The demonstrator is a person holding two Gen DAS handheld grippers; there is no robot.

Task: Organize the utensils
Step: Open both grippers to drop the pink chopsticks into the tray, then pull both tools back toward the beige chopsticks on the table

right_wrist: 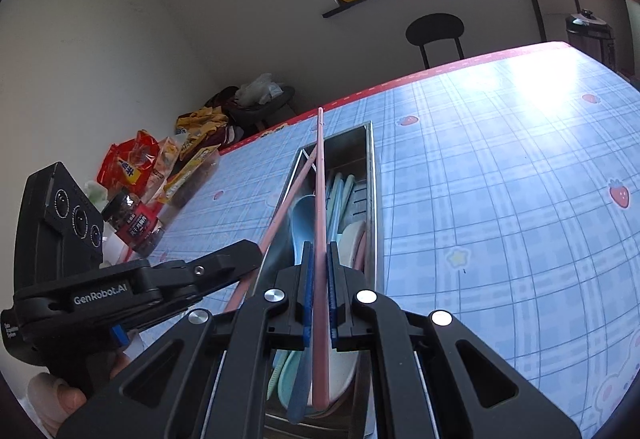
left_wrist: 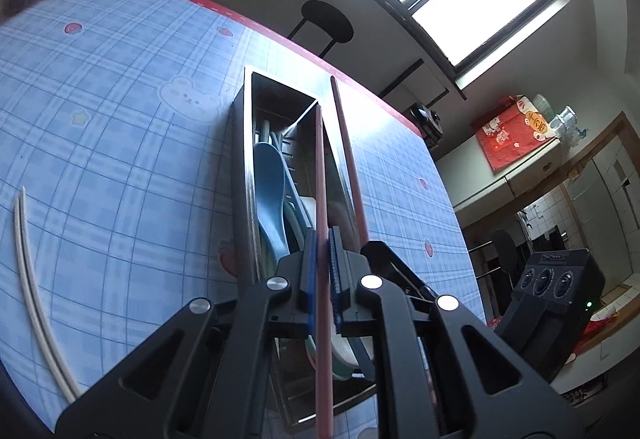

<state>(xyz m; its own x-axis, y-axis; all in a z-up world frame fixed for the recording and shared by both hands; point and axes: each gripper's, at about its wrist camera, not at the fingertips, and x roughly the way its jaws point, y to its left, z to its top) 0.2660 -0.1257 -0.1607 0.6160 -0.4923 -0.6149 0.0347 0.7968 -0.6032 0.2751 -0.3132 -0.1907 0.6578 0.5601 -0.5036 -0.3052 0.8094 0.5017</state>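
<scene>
Above the long metal utensil box (left_wrist: 248, 143) on the worktop (left_wrist: 100, 111), each gripper pinches one pink chopstick. From the left wrist camera, the left gripper (left_wrist: 322, 271) has its blue pads pressed on a pink chopstick (left_wrist: 321, 199) that runs forward over the box, while the second pink chopstick (left_wrist: 349, 163), held by the right gripper (left_wrist: 390, 259), slants along the box's right wall. From the right wrist camera, the right gripper (right_wrist: 318, 291) clamps its chopstick (right_wrist: 320, 207) lengthwise above the box (right_wrist: 372, 175), and the left gripper (right_wrist: 224, 263) reaches in from the left with its own stick (right_wrist: 286, 199). Inside the box lie a blue spoon (left_wrist: 272, 195) and other pale utensils. A pair of white chopsticks (left_wrist: 28, 271) lies on the checked cloth well apart to the left. Snack packets (right_wrist: 152, 167) crowd the worktop's far corner.
</scene>
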